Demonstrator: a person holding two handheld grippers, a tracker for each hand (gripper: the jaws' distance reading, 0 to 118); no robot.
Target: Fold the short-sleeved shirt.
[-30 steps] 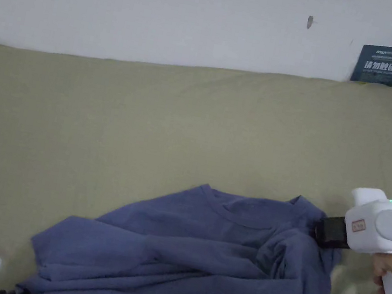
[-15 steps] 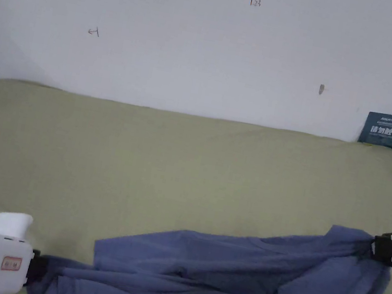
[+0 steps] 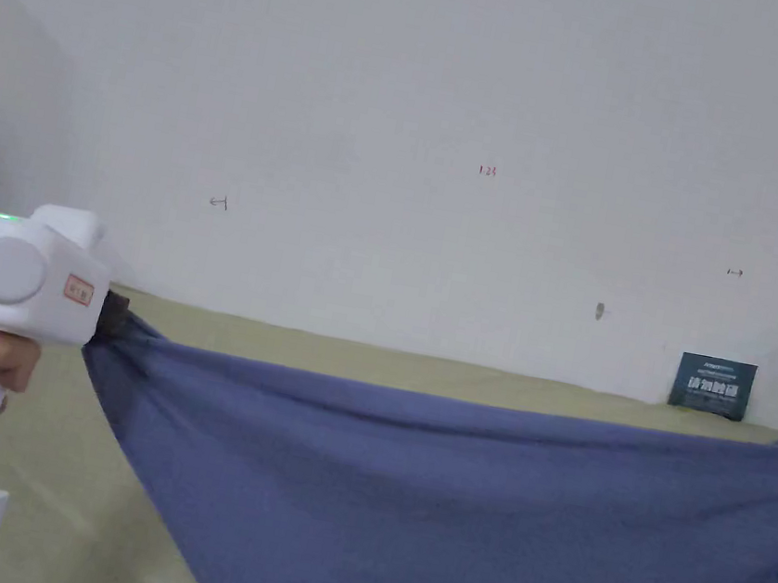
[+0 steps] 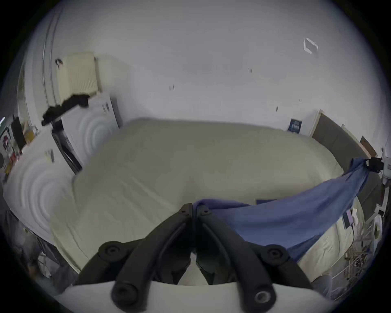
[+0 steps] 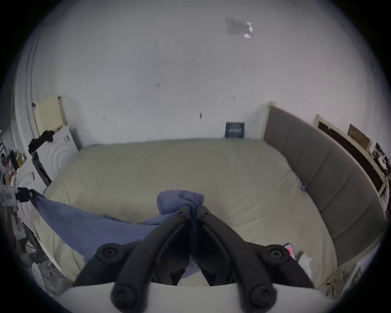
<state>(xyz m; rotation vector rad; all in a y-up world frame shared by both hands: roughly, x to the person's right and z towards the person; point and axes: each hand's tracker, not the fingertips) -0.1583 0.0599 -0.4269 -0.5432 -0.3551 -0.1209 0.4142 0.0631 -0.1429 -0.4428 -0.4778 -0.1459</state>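
Clearly the spreading step is in hand: the blue short-sleeved cotton shirt hangs stretched in the air between the two tools, sagging above the olive-sheeted bed. The left tool has its jaws closed on one bunched end, and the right tool is clamped on the other. Next, I judge, both tools should lower together, keeping the cloth taut, to lay it flat on the bed beneath them.

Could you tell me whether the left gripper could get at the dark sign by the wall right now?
Probably not: the left gripper is shut on the shirt, and the sign stands far across the bed.
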